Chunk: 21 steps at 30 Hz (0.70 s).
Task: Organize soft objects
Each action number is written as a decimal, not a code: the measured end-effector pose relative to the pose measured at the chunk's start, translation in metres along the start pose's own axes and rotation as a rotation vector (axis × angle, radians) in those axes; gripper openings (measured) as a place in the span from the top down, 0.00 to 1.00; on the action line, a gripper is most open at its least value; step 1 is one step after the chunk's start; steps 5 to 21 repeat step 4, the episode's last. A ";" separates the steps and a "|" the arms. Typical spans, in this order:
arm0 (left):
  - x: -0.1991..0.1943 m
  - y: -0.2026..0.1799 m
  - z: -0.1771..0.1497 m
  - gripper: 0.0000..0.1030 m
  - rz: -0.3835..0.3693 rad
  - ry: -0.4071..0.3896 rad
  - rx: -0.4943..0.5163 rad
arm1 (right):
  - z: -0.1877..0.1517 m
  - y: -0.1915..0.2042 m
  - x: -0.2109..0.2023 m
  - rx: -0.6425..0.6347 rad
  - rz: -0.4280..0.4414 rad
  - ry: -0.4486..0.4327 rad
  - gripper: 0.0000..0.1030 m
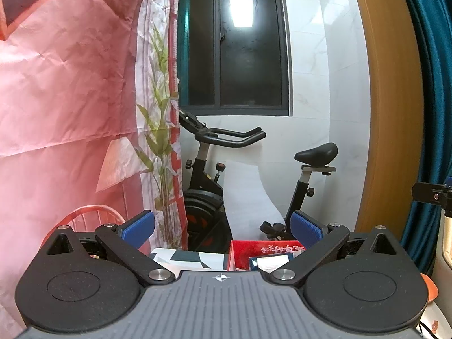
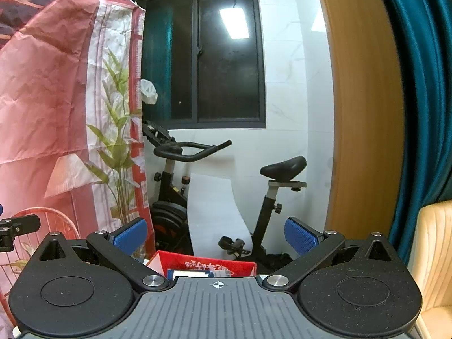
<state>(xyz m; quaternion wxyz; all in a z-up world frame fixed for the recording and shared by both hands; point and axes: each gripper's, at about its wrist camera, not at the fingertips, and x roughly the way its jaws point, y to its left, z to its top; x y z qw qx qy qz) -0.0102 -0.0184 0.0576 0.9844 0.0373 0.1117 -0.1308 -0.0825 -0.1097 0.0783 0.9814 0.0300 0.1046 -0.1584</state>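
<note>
My left gripper [image 1: 223, 230] is open and empty, its blue pads wide apart, held up and facing the far wall. My right gripper [image 2: 216, 236] is also open and empty, level with it. No soft object to sort shows between either pair of fingers. A pink printed cloth [image 1: 70, 99] hangs at the left; it also shows in the right wrist view [image 2: 56, 99]. Part of the right gripper's body [image 1: 429, 195] shows at the right edge of the left view. Part of the left gripper's body [image 2: 17, 227] shows at the left edge of the right view.
An exercise bike [image 1: 209, 186] stands under a dark window [image 1: 234, 45]. A red box [image 1: 262, 254] with packets sits just below the fingers, also in the right wrist view [image 2: 206, 264]. A teal curtain [image 2: 418, 84], a wooden frame [image 2: 361, 113] and a cream chair [image 2: 435, 254] are at the right.
</note>
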 end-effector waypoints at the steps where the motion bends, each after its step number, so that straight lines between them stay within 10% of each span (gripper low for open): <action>1: 0.000 0.000 0.000 0.00 0.000 -0.001 0.000 | 0.001 0.000 0.000 0.000 0.001 0.000 0.00; 21: 0.001 0.000 0.000 0.00 0.003 -0.004 0.002 | -0.001 -0.001 0.001 0.001 -0.001 0.003 0.00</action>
